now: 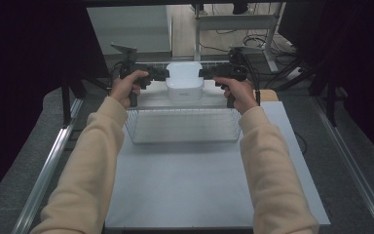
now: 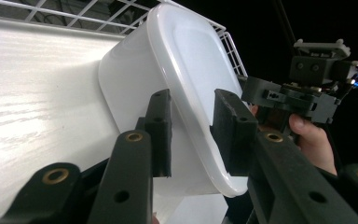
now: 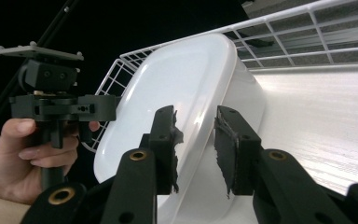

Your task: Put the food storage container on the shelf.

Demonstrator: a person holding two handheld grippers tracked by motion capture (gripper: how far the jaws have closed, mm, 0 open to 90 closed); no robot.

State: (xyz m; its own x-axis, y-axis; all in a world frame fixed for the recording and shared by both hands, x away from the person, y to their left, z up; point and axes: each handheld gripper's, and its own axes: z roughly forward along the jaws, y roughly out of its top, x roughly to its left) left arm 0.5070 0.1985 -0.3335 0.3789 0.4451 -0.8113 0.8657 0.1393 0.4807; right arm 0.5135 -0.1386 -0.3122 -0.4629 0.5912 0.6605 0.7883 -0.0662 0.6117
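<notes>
A white lidded plastic container [image 1: 185, 83] sits at the far end of the table, just past the near rim of a wire basket [image 1: 182, 126]. My left gripper [image 1: 164, 74] reaches it from the left and my right gripper [image 1: 203, 74] from the right. In the left gripper view the left gripper [image 2: 193, 130] has its jaws astride the container's [image 2: 135, 84] lid rim, with gaps on both sides. In the right gripper view the right gripper [image 3: 196, 149] straddles the opposite rim of the container [image 3: 186, 79] in the same loose way. Both are open.
White basket wire [image 2: 65, 14] [image 3: 307, 32] runs close behind the container. A white board [image 1: 199, 180] covers the table in front of the basket. Metal rails [image 1: 48, 165] flank it. A desk frame with cables [image 1: 253, 34] stands beyond, with dark curtains at both sides.
</notes>
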